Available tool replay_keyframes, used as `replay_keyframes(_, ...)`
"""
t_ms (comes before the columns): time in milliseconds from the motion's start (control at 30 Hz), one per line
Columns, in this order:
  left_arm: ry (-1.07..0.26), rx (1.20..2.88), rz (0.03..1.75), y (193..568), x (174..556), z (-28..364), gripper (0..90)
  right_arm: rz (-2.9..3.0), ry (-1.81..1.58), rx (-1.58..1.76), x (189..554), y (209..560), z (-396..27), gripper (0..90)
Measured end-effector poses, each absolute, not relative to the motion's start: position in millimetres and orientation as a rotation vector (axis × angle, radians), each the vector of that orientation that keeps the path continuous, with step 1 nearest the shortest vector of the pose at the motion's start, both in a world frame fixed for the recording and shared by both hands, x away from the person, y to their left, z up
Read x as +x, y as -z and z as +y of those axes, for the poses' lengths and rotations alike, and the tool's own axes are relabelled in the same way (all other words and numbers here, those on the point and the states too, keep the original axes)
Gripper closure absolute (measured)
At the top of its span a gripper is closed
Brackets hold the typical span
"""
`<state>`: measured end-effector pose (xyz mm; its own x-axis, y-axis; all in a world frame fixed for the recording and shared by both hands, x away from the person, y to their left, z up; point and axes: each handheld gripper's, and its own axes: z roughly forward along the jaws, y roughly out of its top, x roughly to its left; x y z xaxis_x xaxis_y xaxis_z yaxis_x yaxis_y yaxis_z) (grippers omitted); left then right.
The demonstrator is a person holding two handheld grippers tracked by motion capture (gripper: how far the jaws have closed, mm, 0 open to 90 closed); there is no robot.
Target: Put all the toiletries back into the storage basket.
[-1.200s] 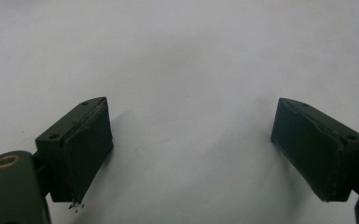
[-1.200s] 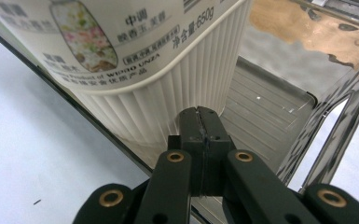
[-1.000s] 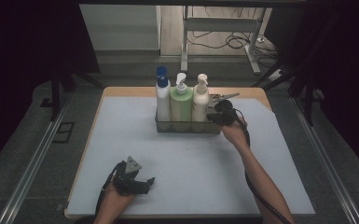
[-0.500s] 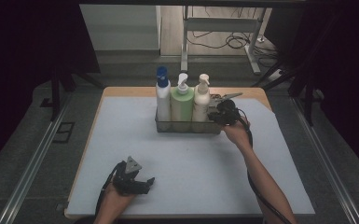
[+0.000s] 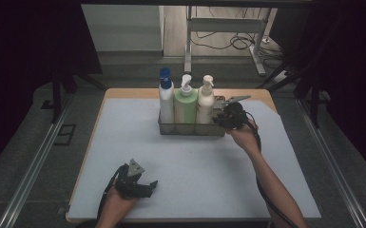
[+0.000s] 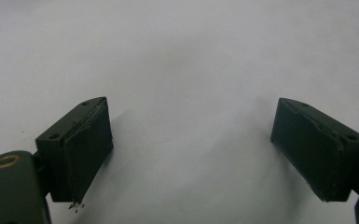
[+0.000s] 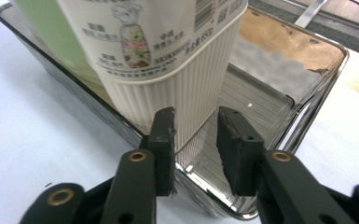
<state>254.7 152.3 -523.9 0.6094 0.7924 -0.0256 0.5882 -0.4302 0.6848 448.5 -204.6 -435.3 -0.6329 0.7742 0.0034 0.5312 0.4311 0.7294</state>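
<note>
A shiny metal tray [image 5: 190,130] stands at the back of the white mat and holds three pump bottles: a blue-capped white one [image 5: 166,102], a green one [image 5: 186,107] and a cream one [image 5: 205,104]. My right gripper [image 5: 223,118] is at the tray's right end. In the right gripper view its jaws [image 7: 193,121] straddle the tray's [image 7: 261,100] near rim in front of the cream bottle [image 7: 168,60]; they have just been opening and stand slightly apart, off the rim. The green bottle [image 7: 51,32] stands beyond. My left gripper [image 5: 145,186] rests open on the mat, nothing between its jaws [image 6: 191,135].
A silvery metal piece [image 5: 235,99] lies on the wooden table just behind the tray's right end. The white mat [image 5: 195,166] covers most of the table. A metal stand [image 5: 218,28] and cables sit on the floor beyond.
The right hand has shifted only a touch at the tray's right end. The left hand, the tray and the bottles have stayed where they were.
</note>
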Motion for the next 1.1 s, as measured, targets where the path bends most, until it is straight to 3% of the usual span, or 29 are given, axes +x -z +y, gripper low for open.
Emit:
replay_keyframes(633, -0.395, 2.165, 1.084, 524.0, 254.6, 152.1, 12.2, 2.368, -1.039, 1.061, 426.9, 426.7, -203.2, 37.5)
replay_keyframes(1100, -0.396, 2.167, 1.083, 524.0, 254.6, 152.2, 12.2, 2.375, -1.033, 1.001, 409.6, 423.7, -207.3, 25.3)
